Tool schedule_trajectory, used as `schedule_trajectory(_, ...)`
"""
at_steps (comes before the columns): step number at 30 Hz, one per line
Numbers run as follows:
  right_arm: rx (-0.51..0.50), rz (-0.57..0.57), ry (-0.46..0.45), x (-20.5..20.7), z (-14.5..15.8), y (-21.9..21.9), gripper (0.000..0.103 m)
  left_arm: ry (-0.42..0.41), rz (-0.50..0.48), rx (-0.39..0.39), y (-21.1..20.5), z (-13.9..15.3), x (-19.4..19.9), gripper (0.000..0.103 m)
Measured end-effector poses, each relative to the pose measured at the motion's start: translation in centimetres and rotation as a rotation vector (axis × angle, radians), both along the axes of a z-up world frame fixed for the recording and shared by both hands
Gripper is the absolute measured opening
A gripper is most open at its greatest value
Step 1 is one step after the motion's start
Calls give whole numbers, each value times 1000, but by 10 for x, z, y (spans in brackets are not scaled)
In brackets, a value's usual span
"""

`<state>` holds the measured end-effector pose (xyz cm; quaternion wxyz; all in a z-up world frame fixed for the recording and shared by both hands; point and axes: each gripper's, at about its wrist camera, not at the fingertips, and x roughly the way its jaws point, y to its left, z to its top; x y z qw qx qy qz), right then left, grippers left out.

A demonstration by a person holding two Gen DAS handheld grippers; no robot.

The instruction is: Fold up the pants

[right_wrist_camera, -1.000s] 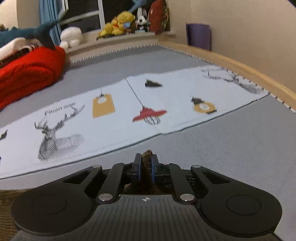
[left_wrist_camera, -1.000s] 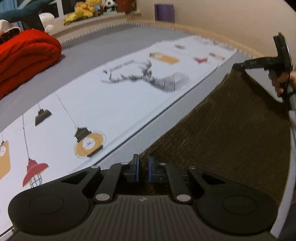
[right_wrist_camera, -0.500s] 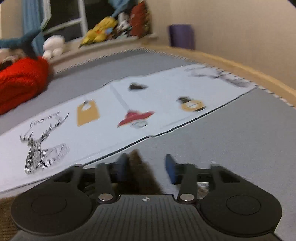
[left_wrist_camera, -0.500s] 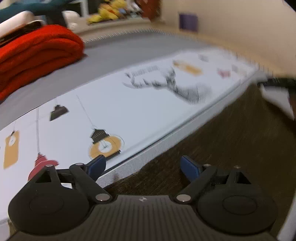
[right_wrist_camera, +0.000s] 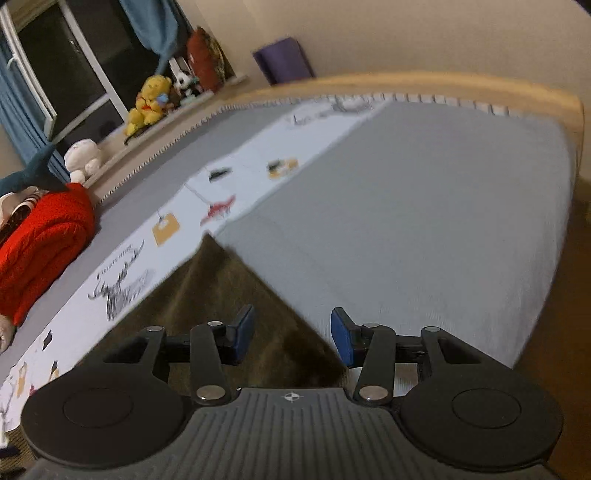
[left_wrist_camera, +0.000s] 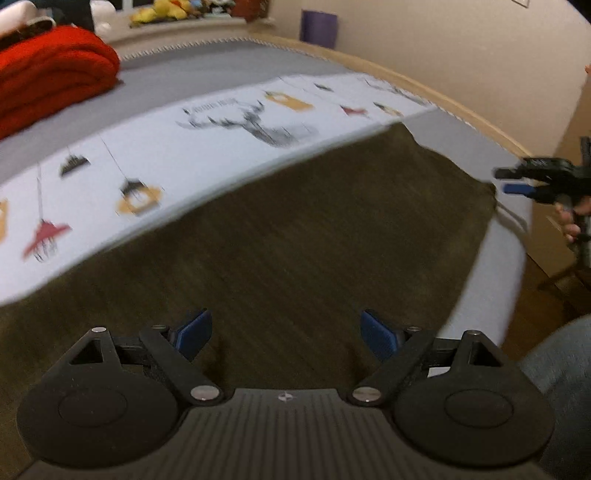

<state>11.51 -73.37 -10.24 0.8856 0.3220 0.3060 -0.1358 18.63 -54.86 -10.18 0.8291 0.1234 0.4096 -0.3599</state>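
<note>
In the left wrist view, the left gripper (left_wrist_camera: 286,334) hangs with fingers spread wide and empty above the brown pants (left_wrist_camera: 295,236) lying flat on the bed (left_wrist_camera: 229,61), while the right wrist view shows the right gripper (right_wrist_camera: 291,334) half-open, gripping nothing, over the pants' corner.

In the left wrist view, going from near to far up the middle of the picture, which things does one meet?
left gripper → brown pants → white printed cloth → grey bed sheet → wooden bed edge → purple object by the wall.
</note>
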Motion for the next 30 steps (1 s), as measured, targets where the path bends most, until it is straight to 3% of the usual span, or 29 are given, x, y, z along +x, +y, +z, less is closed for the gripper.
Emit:
schedule_trajectory(3, -31, 5, 22, 11, -9, 11, 45, 52, 22, 21, -4, -15, -6, 91)
schedule_trajectory(4, -65, 13, 39, 16, -11, 15, 39, 57, 33, 41, -6, -20, -6, 91)
schedule_trajectory(5, -126, 29, 67, 21, -11, 20, 21, 61, 47, 67, -8, -25, -4, 91)
schedule_trajectory(6, -175, 39, 86, 23, -10, 24, 18, 67, 59, 94, -9, -29, -4, 91)
schedule_trajectory(11, -187, 45, 32, 2, 14, 23, 15, 48, 40, 130, -3, -26, -11, 91)
schedule_trajectory(14, -138, 46, 81, 4, -1, 13, 15, 51, 47, 152, 0, -32, -12, 92)
schedule_trajectory(17, -163, 29, 83, 8, -23, 14, 26, 49, 64, 148, 2, -33, -12, 93)
schedule_trajectory(20, -127, -57, 63, -7, -22, 12, 54, 57, 92, 142, 6, -26, -11, 93)
schedule_trajectory(23, 29, -95, 7, -29, -22, 2, 56, 34, 182, 114, 20, -13, -9, 94)
schedule_trajectory(26, 211, -82, -3, -43, -35, 0, 61, 4, 337, 78, 45, 2, -6, 102)
schedule_trajectory(30, 220, -95, -51, -49, -39, 17, 68, 1, 499, 69, 78, 19, -9, 102)
